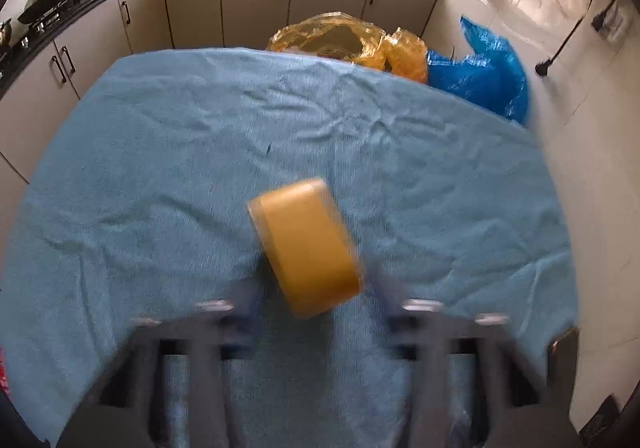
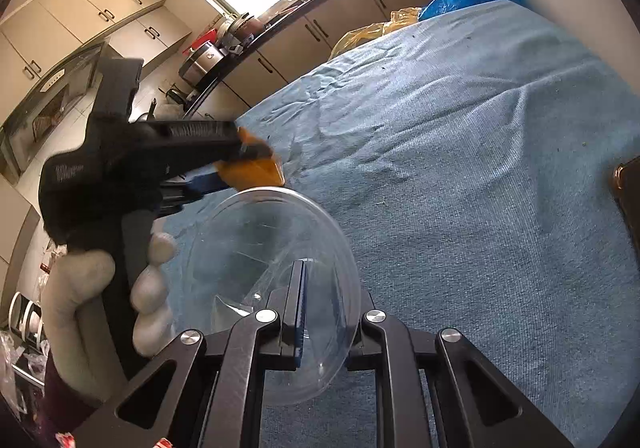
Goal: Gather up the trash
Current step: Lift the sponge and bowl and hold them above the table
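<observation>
Two grippers at work over the blue cloth covering the table. Left gripper points steeply down, jaws drawn in on a yellow block; the left wrist view is smeared, but from the right wrist view the block sits pinched at the fingertips, clear of the cloth and just past the far rim of the clear bowl. Right gripper has its jaws nearly shut on the bowl's near rim, bowl tilted, mouth turned up and toward the left gripper. A gloved hand holds the left tool's handle. Step in hand, as I read it: drop the block into the bowl. To do it well, carry the block fully inside the rim before letting go, release low, and hold the bowl steady, since thin plastic gripped at one edge would likely flex or tip under a drop. Cloth is broad and mostly bare, with open room to the right. A yellow bag and a blue bag sit beyond the far edge, cabinets behind them. A dark object lies at the right edge; keep swings clear of it.
</observation>
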A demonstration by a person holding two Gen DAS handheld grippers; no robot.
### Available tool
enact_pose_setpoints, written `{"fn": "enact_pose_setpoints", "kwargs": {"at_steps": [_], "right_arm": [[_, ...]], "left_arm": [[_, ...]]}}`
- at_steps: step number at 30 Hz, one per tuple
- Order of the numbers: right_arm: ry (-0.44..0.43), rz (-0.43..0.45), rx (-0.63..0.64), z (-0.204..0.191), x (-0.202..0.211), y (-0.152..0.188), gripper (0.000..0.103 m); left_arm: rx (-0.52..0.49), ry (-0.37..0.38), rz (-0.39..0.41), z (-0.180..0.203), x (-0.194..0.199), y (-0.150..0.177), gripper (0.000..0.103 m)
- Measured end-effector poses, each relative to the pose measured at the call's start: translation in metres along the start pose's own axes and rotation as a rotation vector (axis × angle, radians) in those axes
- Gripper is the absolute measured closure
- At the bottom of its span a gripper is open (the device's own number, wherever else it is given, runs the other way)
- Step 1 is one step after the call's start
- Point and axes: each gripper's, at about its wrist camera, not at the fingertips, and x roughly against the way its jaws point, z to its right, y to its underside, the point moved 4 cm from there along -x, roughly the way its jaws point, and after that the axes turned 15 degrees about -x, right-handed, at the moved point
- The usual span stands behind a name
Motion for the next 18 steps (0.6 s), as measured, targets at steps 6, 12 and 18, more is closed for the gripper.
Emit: {"fn": "enact_pose_setpoints", "kwargs": {"at_steps": [6, 12, 18], "right_arm": [[-0.001, 0.011, 0.007, -0.001, 0.003, 0.001, 0.089], [-0.011, 0.036, 0.055, -0.011, 0.011, 0.009, 0.089], [-0.012, 0.046, 0.113, -0.024, 0.015, 0.021, 0.089]], "left_arm": [[-0.021, 0.006, 0.054, -0.009, 0.039, 0.033, 0.074], [-0.061, -0.019, 0.102, -0.017, 0.101, 0.081, 0.074], [-0.12, -0.159, 0.188, -0.024, 0.169, 0.145, 0.074]]}}
